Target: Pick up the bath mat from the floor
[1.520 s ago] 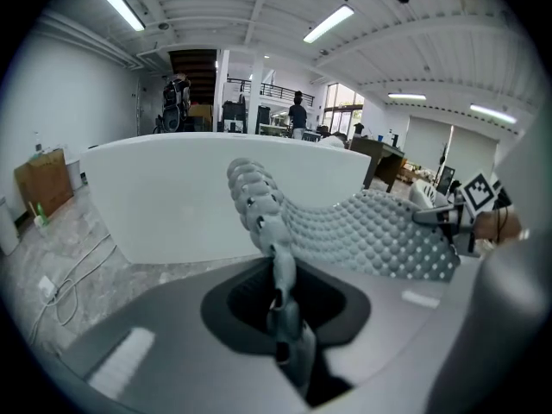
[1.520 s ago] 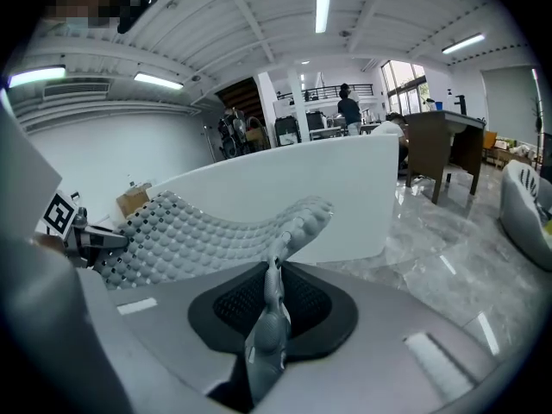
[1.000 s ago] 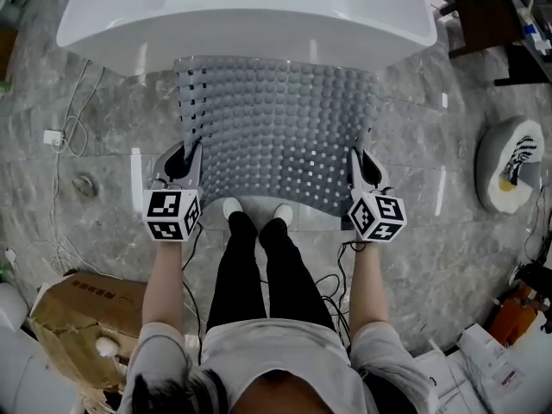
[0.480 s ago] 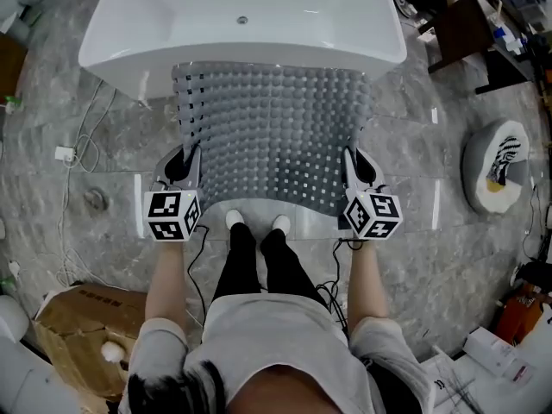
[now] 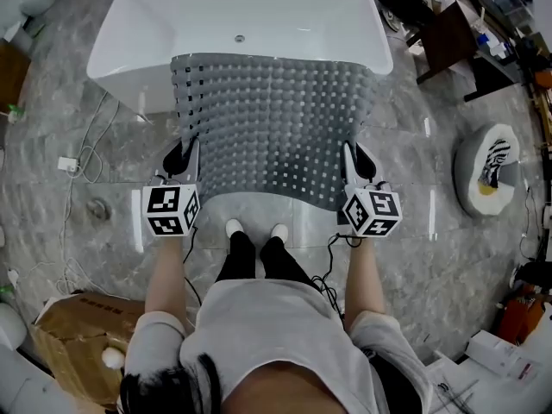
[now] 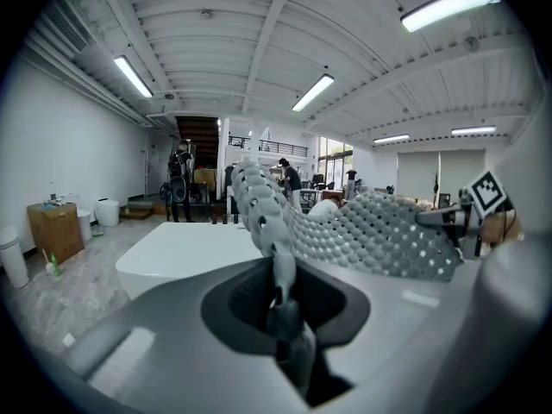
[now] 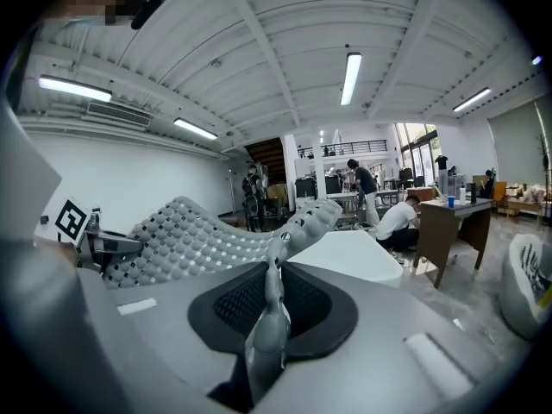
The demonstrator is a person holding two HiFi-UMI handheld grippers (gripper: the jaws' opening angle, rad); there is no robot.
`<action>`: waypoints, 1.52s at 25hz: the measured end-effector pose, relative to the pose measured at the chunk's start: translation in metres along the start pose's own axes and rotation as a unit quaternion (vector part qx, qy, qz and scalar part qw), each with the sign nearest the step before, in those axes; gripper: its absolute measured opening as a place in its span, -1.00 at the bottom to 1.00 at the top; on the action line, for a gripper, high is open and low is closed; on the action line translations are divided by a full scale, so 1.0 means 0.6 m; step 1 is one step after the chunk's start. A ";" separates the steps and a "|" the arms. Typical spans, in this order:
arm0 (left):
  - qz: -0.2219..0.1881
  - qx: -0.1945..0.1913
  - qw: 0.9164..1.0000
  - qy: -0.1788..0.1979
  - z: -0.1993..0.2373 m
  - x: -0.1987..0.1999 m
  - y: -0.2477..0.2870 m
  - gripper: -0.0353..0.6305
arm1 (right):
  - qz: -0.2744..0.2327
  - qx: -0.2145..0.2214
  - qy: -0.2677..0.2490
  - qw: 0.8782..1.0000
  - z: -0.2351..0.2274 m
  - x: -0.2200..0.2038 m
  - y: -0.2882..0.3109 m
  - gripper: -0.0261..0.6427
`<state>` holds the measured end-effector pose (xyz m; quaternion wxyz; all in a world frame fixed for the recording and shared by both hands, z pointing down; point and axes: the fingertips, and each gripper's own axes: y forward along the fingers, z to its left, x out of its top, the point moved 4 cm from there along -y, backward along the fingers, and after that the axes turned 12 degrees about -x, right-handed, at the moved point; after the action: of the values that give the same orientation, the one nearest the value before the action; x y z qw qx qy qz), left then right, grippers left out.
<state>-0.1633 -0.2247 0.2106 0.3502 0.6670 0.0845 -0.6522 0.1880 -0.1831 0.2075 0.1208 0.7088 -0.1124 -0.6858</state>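
Bath mat (image 5: 272,128) stretched between 2 grippers, mid-frame.
Left gripper (image 5: 184,155) and right gripper (image 5: 353,157) each clamp a side edge; far end overlaps the bathtub (image 5: 241,11) up top.

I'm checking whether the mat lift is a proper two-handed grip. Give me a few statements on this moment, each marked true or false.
1. The left gripper is shut on an edge of the bath mat. True.
2. The right gripper is open and empty. False: it is shut on the mat's opposite edge.
3. The bath mat lies flat on the floor. False: its near end is held up, spread between the two grippers.
4. A white bathtub stands beyond the mat. True.
5. The cardboard box is at the right of the head view. False: it sits at the lower left.
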 end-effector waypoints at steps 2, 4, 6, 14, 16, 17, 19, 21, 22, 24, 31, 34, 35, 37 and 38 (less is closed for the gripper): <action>-0.011 0.003 1.000 0.007 0.001 0.018 -0.009 -0.76 | -0.013 0.001 -0.006 1.000 0.002 0.020 -0.007 -0.79; -0.020 0.007 1.000 0.012 0.000 0.033 -0.019 -0.76 | -0.025 0.003 -0.009 1.000 0.003 0.037 -0.015 -0.79; -0.029 0.009 0.999 0.016 -0.003 0.046 -0.029 -0.76 | -0.034 0.004 -0.013 0.999 0.002 0.053 -0.024 -0.79; -0.070 0.021 0.996 0.044 -0.010 0.094 -0.069 -0.76 | -0.074 0.008 -0.022 0.997 0.010 0.102 -0.057 -0.78; -0.080 0.023 0.995 0.056 -0.017 0.107 -0.078 -0.76 | -0.084 0.008 -0.021 0.996 0.008 0.114 -0.065 -0.78; -0.085 0.025 0.994 0.062 -0.022 0.114 -0.082 -0.76 | -0.088 0.008 -0.022 0.996 0.006 0.118 -0.070 -0.78; -0.096 0.028 0.992 0.073 -0.034 0.123 -0.091 -0.76 | -0.097 0.008 -0.026 0.995 0.001 0.125 -0.081 -0.78; -0.108 0.029 0.991 0.078 -0.045 0.129 -0.099 -0.76 | -0.106 0.009 -0.031 0.994 -0.003 0.131 -0.092 -0.78; -0.114 0.029 0.990 0.078 -0.048 0.130 -0.104 -0.76 | -0.111 0.009 -0.033 0.993 -0.003 0.133 -0.097 -0.78; -0.126 0.028 0.989 0.075 -0.050 0.136 -0.111 -0.76 | -0.120 0.008 -0.035 0.992 -0.003 0.140 -0.104 -0.78; -0.150 0.031 0.985 0.075 -0.066 0.147 -0.124 -0.76 | -0.138 0.006 -0.039 0.990 -0.016 0.149 -0.119 -0.77; -0.156 0.032 0.984 0.077 -0.057 0.157 -0.129 -0.76 | -0.143 0.004 -0.037 0.989 -0.008 0.156 -0.116 -0.76; -0.158 0.032 0.984 0.077 -0.054 0.162 -0.129 -0.76 | -0.144 0.004 -0.037 0.989 -0.005 0.160 -0.114 -0.76; -0.161 0.032 0.983 0.078 -0.053 0.170 -0.131 -0.75 | -0.146 0.004 -0.038 0.989 -0.003 0.167 -0.113 -0.76; -0.163 0.033 0.983 0.078 -0.054 0.173 -0.132 -0.75 | -0.147 0.004 -0.038 0.988 -0.004 0.170 -0.114 -0.76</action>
<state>-0.1681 -0.1831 0.0831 0.2098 0.7044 0.1979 -0.6486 0.1934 -0.1515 0.0891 0.0113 0.6912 -0.0137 -0.7225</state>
